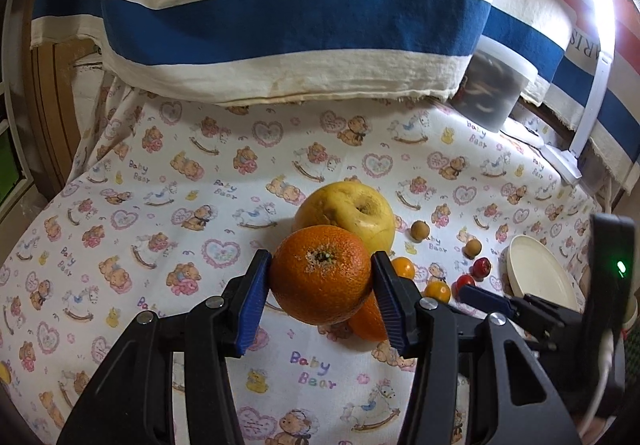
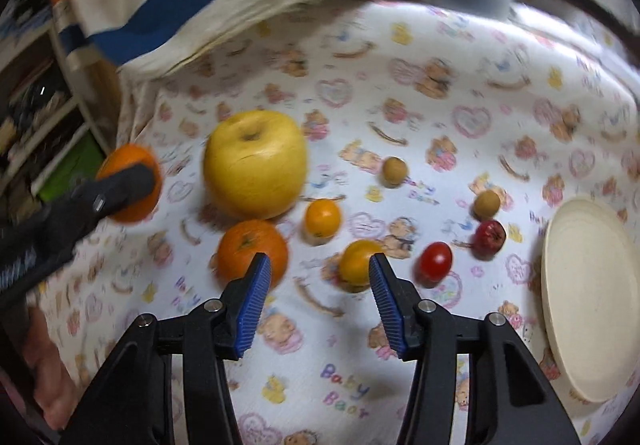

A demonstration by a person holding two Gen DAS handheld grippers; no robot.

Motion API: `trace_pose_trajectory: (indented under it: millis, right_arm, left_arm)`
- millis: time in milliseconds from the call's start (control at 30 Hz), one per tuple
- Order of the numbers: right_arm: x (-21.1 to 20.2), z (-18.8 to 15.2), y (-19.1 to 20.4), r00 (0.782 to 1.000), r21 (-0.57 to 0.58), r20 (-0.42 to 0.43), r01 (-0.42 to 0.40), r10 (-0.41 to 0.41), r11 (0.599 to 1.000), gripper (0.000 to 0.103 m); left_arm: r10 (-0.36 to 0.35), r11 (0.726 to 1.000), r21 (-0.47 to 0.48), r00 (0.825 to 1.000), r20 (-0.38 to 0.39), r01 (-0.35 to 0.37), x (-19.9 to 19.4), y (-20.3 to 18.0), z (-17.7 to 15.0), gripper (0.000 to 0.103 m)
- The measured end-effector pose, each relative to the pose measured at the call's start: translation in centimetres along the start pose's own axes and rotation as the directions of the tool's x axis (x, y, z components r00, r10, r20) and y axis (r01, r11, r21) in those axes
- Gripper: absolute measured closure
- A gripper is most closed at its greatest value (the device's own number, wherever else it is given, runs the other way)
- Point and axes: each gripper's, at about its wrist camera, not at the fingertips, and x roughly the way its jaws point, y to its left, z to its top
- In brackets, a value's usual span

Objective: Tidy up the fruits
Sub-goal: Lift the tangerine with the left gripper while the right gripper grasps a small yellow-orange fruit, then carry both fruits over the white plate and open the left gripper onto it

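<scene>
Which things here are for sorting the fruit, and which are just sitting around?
For the job: held orange, second orange, yellow apple, small orange tomatoes, red tomato, brown longans, cream plate.

Just there: teddy-bear cloth, striped PARIS cloth, clear tub, white lamp.

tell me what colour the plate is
Cream, plain, no pattern; the plate shows best in the right wrist view.

A home: baby-bear tablecloth, striped Paris towel, cluttered bookshelf
</scene>
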Motion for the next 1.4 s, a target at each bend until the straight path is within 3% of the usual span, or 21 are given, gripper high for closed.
trace_pose_trajectory:
  millis: [100,233,367,467,667,733,867,1000,1067,1233,1333,1400]
  right_arm:
    - [1.2,0.6,-0.7,0.999,0.001,-0.031,0.028,-0.028,1.000,0.062]
    - [2.0,1.0,-1.4,0.998,0.014,-0.064,0.015,-0.014,1.000,0.062]
    - [3.0,1.0,-1.7,0.995,0.017,-0.076,0.066,-0.064,0.998,0.063]
    - [3.2,0.9,-2.0,0.996,0.030,-0.083,0.046,-0.043,0.998,0.071]
    - [2.5,0.7,-2.2,0.997,0.023,-0.067,0.039,-0.037,0.999,0.073]
    - [1.4,0.5,-2.5,0.997,0.041,-0.071,0.003,0.000,0.999,0.073]
    - [-1.8,0.1,-2.5,1.000,0.022,0.002,-0.018,0.018,1.000,0.073]
    - [-4.6,-1.5,-2.8,0.999,-0.008,0.030,-0.032,0.032,0.999,0.073]
    - [-6.0,-2.7,-3.2,0.998,-0.025,0.069,0.000,0.002,1.000,0.073]
    - [-9.6,-5.2,-5.6,0.981,-0.009,0.182,0.064,-0.061,0.998,0.073]
    - [-11.3,-5.2,-7.2,0.974,0.048,0.226,0.021,-0.031,0.999,0.073]
    - [-12.9,-5.3,-8.0,0.960,0.062,0.276,0.035,-0.051,0.997,0.073]
  left_arm:
    - [0.000,1.000,0.005,1.000,-0.001,0.000,0.0,-0.1,-0.1,0.053]
    - [-0.009,1.000,0.002,1.000,-0.011,0.009,0.1,-0.1,-0.1,0.053]
    - [-0.007,1.000,0.006,1.000,-0.017,0.007,0.4,-0.1,-0.1,0.053]
    - [-0.001,1.000,0.024,1.000,-0.007,0.001,0.3,-0.4,-0.2,0.053]
    - [0.001,0.999,0.042,1.000,0.010,-0.002,0.1,-0.8,-0.2,0.053]
    - [0.010,0.999,0.049,1.000,0.025,-0.011,-0.1,-0.9,-0.2,0.053]
    - [-0.014,0.998,0.061,0.999,0.048,0.011,-0.9,-1.3,-0.2,0.054]
    - [-0.006,0.995,0.103,0.990,0.140,-0.008,-2.5,-2.1,-0.3,0.054]
    - [-0.031,0.993,0.118,0.984,0.173,0.010,-3.2,-2.4,-0.4,0.054]
    - [-0.102,0.984,0.166,0.971,0.217,0.067,-4.2,-3.6,-0.9,0.054]
    - [-0.134,0.973,0.215,0.962,0.239,0.082,-4.6,-4.8,-1.6,0.054]
    - [-0.149,0.965,0.245,0.963,0.225,0.092,-4.6,-5.6,-2.0,0.054]
